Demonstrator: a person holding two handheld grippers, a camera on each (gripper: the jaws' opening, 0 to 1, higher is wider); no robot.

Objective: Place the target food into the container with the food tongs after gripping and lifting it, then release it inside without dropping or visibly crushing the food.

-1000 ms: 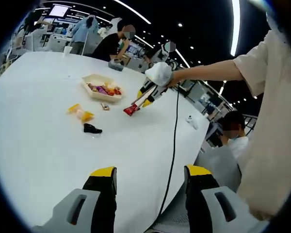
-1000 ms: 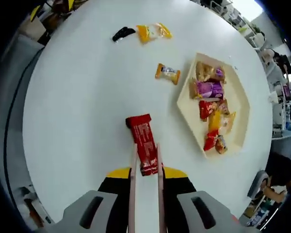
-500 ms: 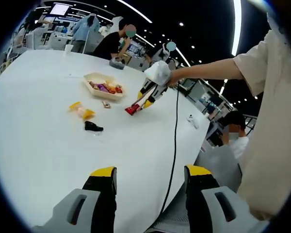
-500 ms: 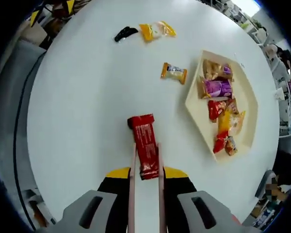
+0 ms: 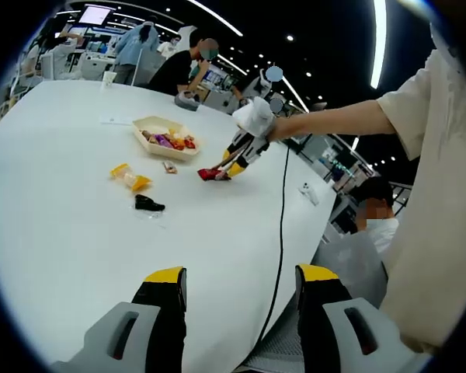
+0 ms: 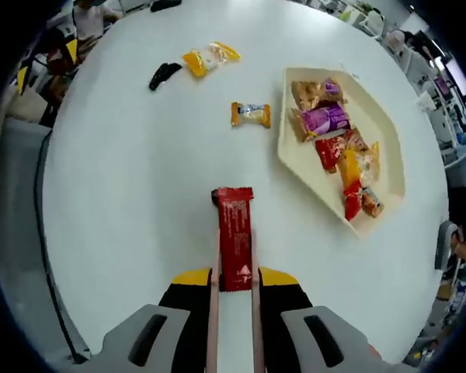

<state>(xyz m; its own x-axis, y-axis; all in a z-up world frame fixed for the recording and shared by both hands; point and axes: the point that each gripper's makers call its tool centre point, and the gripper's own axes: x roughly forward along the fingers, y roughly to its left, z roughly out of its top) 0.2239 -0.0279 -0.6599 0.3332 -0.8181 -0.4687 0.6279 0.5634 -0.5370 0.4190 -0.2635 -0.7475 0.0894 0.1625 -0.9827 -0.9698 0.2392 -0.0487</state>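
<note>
One red snack bar (image 6: 235,237) pinched near its end by tongs (image 6: 234,326) in the right gripper (image 6: 234,277), fingers clamped on them, above the surface (image 6: 124,194), short of tray (image 6: 295,167). Light, crinkly, slippery; grip mid-wrapper gently. Left gripper (image 5: 241,299) fingers apart, idle

White tabletop (image 6: 124,217) carries a black item (image 6: 164,74), a yellow-orange packet (image 6: 210,57) and a small orange-ended wrapped sweet (image 6: 251,114); black cable (image 5: 278,233) crosses it.
</note>
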